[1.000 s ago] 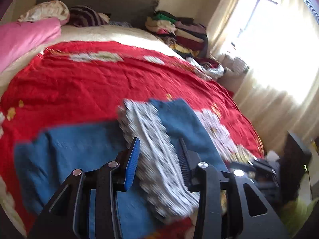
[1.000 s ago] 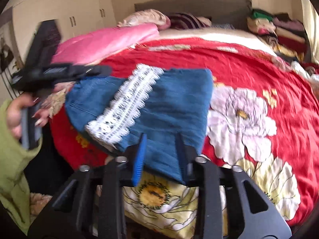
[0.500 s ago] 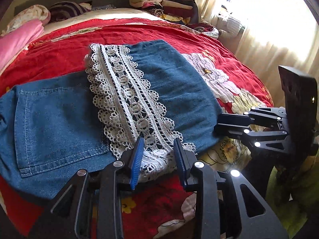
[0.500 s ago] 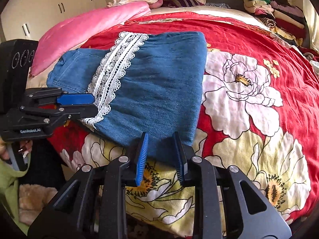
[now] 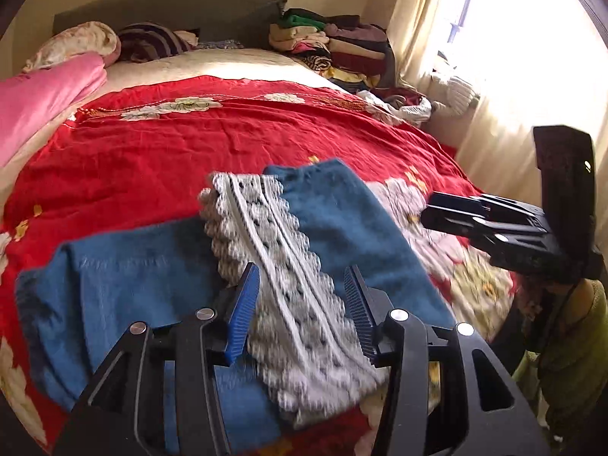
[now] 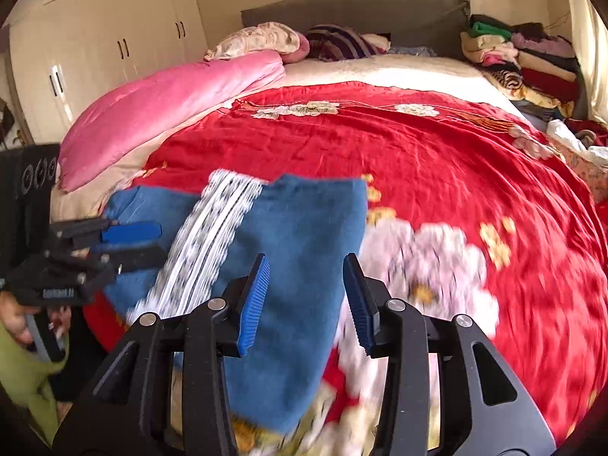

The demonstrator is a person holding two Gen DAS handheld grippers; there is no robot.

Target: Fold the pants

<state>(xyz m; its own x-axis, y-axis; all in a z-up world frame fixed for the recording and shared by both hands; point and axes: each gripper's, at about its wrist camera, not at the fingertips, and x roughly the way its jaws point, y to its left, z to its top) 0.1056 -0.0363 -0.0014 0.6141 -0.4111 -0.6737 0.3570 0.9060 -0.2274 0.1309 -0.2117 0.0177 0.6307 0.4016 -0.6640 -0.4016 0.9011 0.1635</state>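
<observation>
Left tongs are spreading apart above the white lace trim of the folded blue denim pants, their pads clear of the cloth. Right tongs are also spreading apart over the pants' plain denim end, gripping nothing. The pants lie near the front edge of a bed, on a red floral bedspread. A pink quilt lies along the bed's left side.

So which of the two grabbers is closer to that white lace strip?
Left. The left gripper, jaws opening, sits right over the lace strip; the right gripper, also opening, is off beside it over plain denim.
</observation>
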